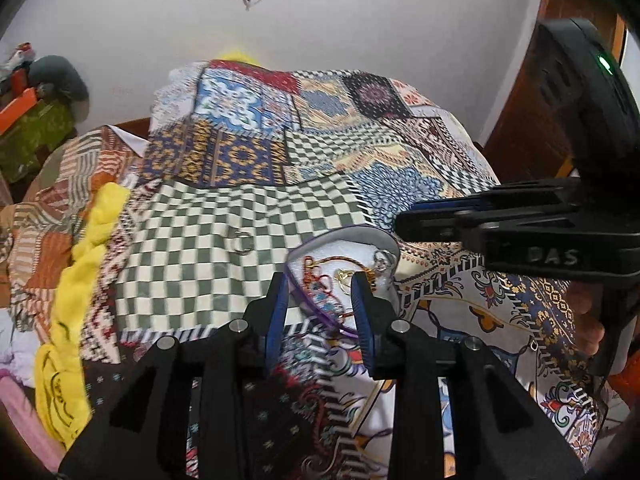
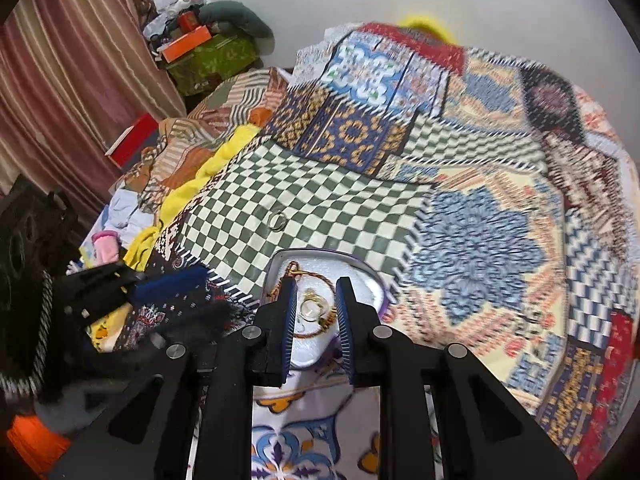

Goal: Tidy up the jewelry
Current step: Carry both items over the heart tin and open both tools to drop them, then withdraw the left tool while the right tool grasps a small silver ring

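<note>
A patchwork quilt [image 1: 248, 196] covers the bed. On it lies a small tray [image 2: 356, 270] with a purple rim, holding a gold ring [image 2: 314, 300], red and gold cords [image 1: 320, 276] and other small pieces. A silver ring [image 1: 241, 240] lies on the green checks, at 10 o'clock from the tray and apart from it.

The left claw [image 1: 320, 300] stands open over the tray's near rim, gripping nothing. The right claw [image 2: 316, 308] hangs over the tray with a narrow gap, the gold ring showing between its pads; whether it grips, I cannot tell.

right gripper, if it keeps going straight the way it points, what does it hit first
Most likely the gold ring lying in the open jewelry box, seen right between the right gripper fingers; depth is hard to judge, so the box's white lining could come first.
</note>
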`<state>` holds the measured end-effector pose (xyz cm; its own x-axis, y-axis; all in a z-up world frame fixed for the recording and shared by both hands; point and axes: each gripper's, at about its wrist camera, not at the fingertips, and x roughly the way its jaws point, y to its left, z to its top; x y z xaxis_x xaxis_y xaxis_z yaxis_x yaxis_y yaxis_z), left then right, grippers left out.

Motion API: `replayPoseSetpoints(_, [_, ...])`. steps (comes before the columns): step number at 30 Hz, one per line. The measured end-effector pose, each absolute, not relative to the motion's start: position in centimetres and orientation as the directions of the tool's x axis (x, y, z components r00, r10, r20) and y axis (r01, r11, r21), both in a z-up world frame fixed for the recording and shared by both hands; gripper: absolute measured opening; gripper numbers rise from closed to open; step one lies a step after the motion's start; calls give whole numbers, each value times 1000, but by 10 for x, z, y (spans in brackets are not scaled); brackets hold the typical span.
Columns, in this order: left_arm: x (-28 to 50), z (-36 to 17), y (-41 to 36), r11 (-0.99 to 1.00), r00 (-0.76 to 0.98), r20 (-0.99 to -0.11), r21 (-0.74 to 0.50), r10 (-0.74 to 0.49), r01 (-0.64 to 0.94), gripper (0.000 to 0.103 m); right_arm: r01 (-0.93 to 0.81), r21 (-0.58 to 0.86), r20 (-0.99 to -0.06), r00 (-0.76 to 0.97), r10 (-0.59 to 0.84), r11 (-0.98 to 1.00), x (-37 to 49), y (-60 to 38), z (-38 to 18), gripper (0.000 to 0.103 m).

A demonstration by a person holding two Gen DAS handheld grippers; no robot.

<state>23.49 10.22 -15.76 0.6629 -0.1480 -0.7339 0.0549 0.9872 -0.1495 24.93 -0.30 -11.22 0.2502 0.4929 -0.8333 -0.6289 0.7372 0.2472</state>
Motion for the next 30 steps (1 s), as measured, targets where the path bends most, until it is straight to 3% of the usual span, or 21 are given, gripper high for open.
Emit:
replayPoseSetpoints(4, [218, -143, 110, 991, 679, -724, -133, -122, 36, 31, -628, 204, -820, 310, 481, 751, 235, -22, -93, 21])
replayPoseSetpoints(8, [200, -134, 110, 992, 684, -721, -121, -111, 33, 34, -615, 149, -800, 385, 460, 774, 218, -48, -77, 41])
replayPoseSetpoints(12, [179, -131, 104, 991, 678, -725, -121, -122, 49, 36, -592, 115, -796, 425, 430, 798, 200, -74, -72, 41])
replayPoseSetpoints(14, [170, -132, 101, 991, 674, -727, -120, -128, 59, 45, -579, 82, -802, 445, 399, 811, 190, -85, -76, 41])
replayPoseSetpoints(17, [156, -134, 95, 990, 666, -733, -116, -138, 77, 49, -572, 33, -822, 451, 348, 819, 175, -97, -89, 41])
replayPoseSetpoints(24, [131, -152, 87, 992, 629, -767, -102, -129, 78, 51, -596, -56, -868, 426, 257, 801, 147, -106, -130, 41])
replayPoseSetpoints(30, [118, -169, 93, 992, 599, -791, -119, -123, 47, 51, -591, -33, -875, 406, 262, 806, 138, -110, -145, 41])
